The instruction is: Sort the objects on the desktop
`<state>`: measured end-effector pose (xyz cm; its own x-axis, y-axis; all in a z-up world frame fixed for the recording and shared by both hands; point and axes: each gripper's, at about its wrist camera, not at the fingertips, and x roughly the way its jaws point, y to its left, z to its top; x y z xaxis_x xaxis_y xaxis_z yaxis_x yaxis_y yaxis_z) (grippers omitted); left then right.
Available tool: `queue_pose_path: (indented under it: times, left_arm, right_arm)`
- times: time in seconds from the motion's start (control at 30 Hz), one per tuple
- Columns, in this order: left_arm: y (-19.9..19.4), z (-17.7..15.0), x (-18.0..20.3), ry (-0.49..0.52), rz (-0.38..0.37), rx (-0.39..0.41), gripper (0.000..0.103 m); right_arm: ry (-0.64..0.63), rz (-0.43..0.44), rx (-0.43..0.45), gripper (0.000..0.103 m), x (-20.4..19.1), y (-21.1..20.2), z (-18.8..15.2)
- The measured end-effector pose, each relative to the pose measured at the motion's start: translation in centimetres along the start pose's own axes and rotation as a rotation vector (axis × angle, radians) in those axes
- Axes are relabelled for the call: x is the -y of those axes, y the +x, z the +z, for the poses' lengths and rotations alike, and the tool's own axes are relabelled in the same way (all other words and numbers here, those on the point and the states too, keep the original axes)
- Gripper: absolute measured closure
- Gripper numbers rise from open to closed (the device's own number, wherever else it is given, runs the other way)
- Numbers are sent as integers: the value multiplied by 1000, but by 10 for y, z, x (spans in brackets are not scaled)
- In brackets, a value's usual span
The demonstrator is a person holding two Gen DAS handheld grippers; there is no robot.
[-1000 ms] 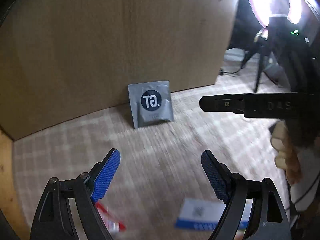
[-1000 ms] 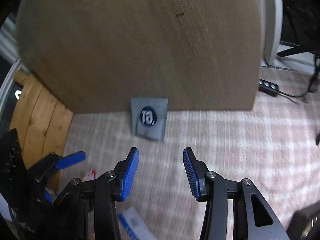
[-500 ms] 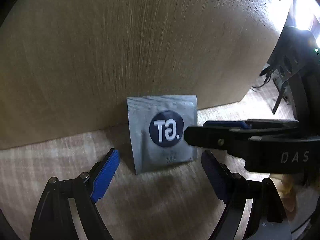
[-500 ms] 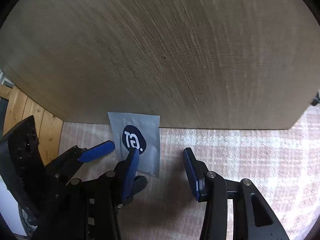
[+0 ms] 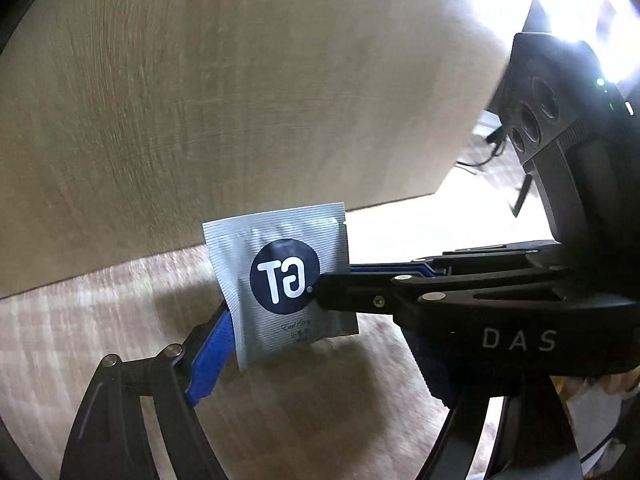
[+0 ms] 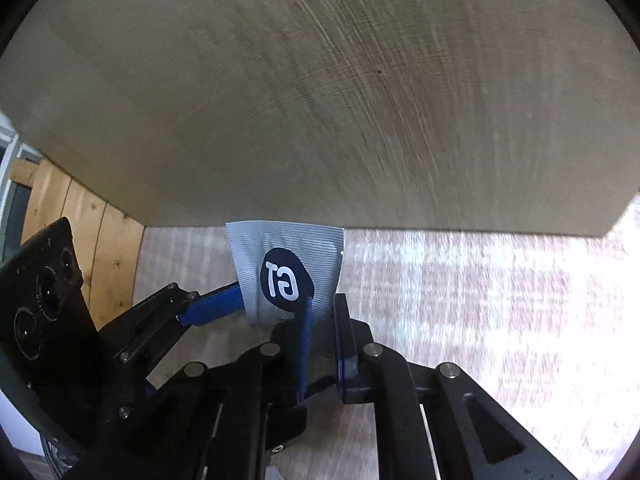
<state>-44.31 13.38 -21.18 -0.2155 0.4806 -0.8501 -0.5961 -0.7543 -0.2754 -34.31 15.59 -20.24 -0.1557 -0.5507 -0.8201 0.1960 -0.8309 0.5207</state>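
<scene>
Wood-grain board fills the background, standing upright on the pale checked desk. A grey sachet with a dark round "GT" logo leans on its base, upright, just in front of the board.

The right claw has narrowed onto the sachet's lower right edge, one blue pad in front of the foil and one behind; it looks pinched, though only by a thin strip. The left claw stands wide, its left pad touching or just beside the sachet's lower left corner; its other finger is hidden behind the right tool.

The sachet's long axis runs roughly vertical, tilted slightly, sealed top edge up, printed face toward both cameras. The logo reads mirrored.

Risks, as I judge them: the pinch is shallow and off-centre, so the flat foil could pivot or slip out on lifting. The foil already buckles near the pads, so squeezing harder may crumple it. Both tools crowd the same corner, so a careless move could knock them together and flick the sachet down.
</scene>
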Motion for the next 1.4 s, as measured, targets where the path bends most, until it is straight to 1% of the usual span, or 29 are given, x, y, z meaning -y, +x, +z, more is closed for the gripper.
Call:
queue_pose_path:
  times: [0.13, 0.2, 0.27, 0.3, 0.33, 0.37, 0.43, 0.5, 0.57, 0.63, 0.67, 0.7, 0.73, 0.83, 0.87, 0.9, 0.93, 0.97, 1.03, 1.07, 1.1, 1.17, 1.23, 1.27, 1.4]
  left_arm:
    - [-22, -9, 22, 37, -8, 7, 22]
    - [-37, -15, 41, 69, -6, 16, 22]
    - [-50, -22, 65, 100, -33, 23, 23]
    - [-59, -25, 78, 119, -34, 23, 25]
    - [-65, -27, 88, 135, -26, 24, 25]
    - [-73, -31, 102, 171, -9, 26, 25]
    - [-84, -38, 124, 222, 22, 37, 29]
    - [-95, -46, 142, 225, 6, 47, 29]
    - [-107, -55, 152, 207, -17, 56, 29]
    - [-110, -63, 162, 202, -16, 60, 29]
    - [-114, -69, 164, 194, -12, 64, 29]
    - [-116, -74, 166, 184, -14, 63, 29]
    - [-120, -82, 168, 182, -16, 59, 29]
    - [-133, -103, 156, 177, 25, 62, 29]
    - [-135, -110, 149, 149, 38, 50, 29]
    - [-137, -115, 140, 125, 36, 36, 29]
    - [-138, -121, 132, 106, 40, 23, 29]
    - [-139, -128, 122, 84, 66, 11, 29]
    - [-142, -143, 102, 38, 121, -22, 28]
    - [-143, -149, 91, 15, 141, -37, 27]
    - [-145, -157, 80, -14, 152, -48, 26]
    - [-152, -181, 56, -96, 160, -62, 25]
    - [-156, -201, 45, -152, 154, -74, 21]
    - [-156, -216, 41, -180, 139, -90, 21]
    - [-145, -244, 43, -206, 108, -117, 21]
  right_arm:
    - [3, 25, -2, 94, -4, -19, -20]
    - [-2, 36, 3, 94, -8, -32, -31]
    - [-8, 51, 12, 94, -14, -48, -43]
    - [-10, 61, 14, 101, -17, -54, -49]
    - [-14, 76, 12, 103, -20, -61, -55]
    - [-25, 84, 16, 103, -26, -70, -63]
    - [-56, 69, 37, 103, -32, -93, -80]
    - [-63, 57, 64, 103, -35, -106, -87]
    - [-49, 69, 98, 103, -31, -122, -87]
    - [-43, 73, 117, 103, -35, -132, -88]
    - [-47, 62, 124, 103, -37, -138, -89]
    - [-44, 56, 131, 103, -25, -151, -94]
    - [-39, 58, 134, 103, -22, -158, -98]
    - [-44, 23, 127, 103, -16, -164, -110]
    - [-44, 13, 116, 103, -14, -163, -112]
    - [-36, 9, 103, 99, -8, -166, -116]
    - [-27, 0, 82, 99, -3, -165, -121]
    - [-26, -15, 68, 97, 1, -165, -127]
    - [-30, -37, 36, 84, 5, -166, -138]
    - [-33, -32, 18, 69, 8, -165, -146]
    - [-32, -21, 2, 60, 6, -161, -152]
    - [-38, -5, -22, 60, 0, -150, -161]
    - [-49, 7, -51, 60, -7, -136, -170]
    - [-54, 12, -66, 60, -11, -129, -174]
    - [-78, 25, -126, 60, -27, -100, -184]
